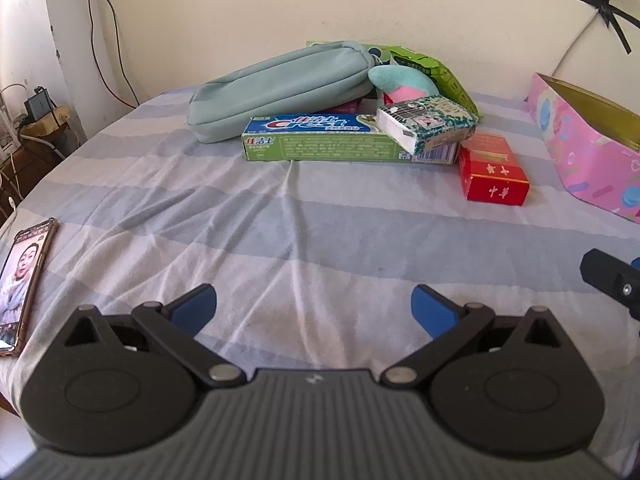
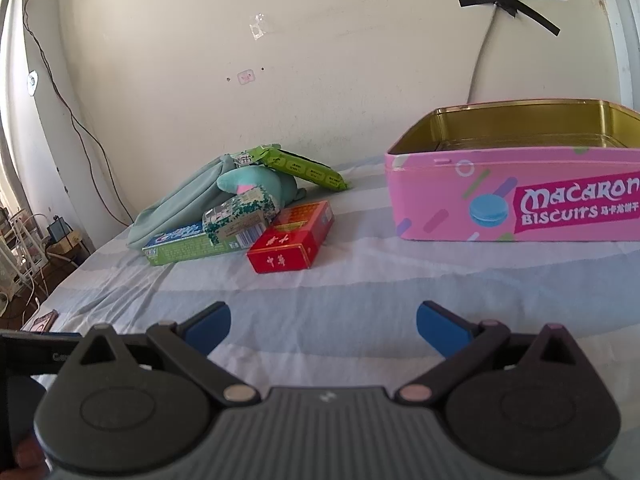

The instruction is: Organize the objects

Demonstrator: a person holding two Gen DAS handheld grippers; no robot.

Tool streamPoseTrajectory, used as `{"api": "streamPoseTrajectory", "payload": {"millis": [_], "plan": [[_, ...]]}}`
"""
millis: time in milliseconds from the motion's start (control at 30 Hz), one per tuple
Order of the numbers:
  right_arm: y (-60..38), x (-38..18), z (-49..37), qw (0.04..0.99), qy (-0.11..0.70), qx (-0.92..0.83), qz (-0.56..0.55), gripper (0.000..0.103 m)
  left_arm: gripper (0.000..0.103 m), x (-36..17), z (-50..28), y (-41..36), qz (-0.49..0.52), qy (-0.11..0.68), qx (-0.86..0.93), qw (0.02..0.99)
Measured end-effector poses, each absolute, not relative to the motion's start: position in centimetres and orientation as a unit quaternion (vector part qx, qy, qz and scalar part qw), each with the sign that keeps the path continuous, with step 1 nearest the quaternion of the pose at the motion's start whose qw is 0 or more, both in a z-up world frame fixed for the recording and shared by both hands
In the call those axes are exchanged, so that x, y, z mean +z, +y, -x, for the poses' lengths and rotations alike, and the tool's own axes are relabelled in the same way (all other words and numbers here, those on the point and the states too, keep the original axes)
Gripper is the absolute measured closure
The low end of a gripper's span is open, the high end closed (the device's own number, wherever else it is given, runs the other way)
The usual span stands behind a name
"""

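A pile of objects lies on the striped bedsheet: a teal pouch point(image 1: 280, 84), a green Crest toothpaste box point(image 1: 340, 140), a small green-and-white patterned box point(image 1: 428, 122) resting on it, a red box point(image 1: 492, 170), a teal and pink plush toy point(image 1: 400, 82) and a green snack packet point(image 1: 436, 68). An open pink Macaron biscuit tin point(image 2: 516, 200) stands to the right, empty inside. My left gripper point(image 1: 314, 308) is open and empty, well short of the pile. My right gripper point(image 2: 324, 326) is open and empty, in front of the red box point(image 2: 292, 238).
A phone point(image 1: 24, 284) with a lit screen lies on the sheet at the left edge. Cables and a small stand point(image 1: 36, 116) are beyond the bed's left side. The wall point(image 2: 320, 60) is right behind the pile and tin.
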State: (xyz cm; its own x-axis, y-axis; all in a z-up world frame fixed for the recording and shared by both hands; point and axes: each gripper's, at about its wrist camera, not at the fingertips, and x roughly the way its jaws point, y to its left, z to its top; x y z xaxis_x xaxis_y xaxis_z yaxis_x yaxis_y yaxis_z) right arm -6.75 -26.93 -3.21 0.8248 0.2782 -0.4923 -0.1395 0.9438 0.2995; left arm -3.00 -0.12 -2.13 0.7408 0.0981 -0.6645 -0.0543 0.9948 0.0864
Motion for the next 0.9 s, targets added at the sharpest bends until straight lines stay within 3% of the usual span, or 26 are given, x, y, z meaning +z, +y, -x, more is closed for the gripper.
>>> {"api": "streamPoseTrajectory", "payload": {"millis": [900], "plan": [[-27.09,-3.48,6.57,0.944,0.281,0.112,-0.129,0.0,0.0,-2.87,2.81,0.28,-0.018,0.369,0.031,0.929]]}}
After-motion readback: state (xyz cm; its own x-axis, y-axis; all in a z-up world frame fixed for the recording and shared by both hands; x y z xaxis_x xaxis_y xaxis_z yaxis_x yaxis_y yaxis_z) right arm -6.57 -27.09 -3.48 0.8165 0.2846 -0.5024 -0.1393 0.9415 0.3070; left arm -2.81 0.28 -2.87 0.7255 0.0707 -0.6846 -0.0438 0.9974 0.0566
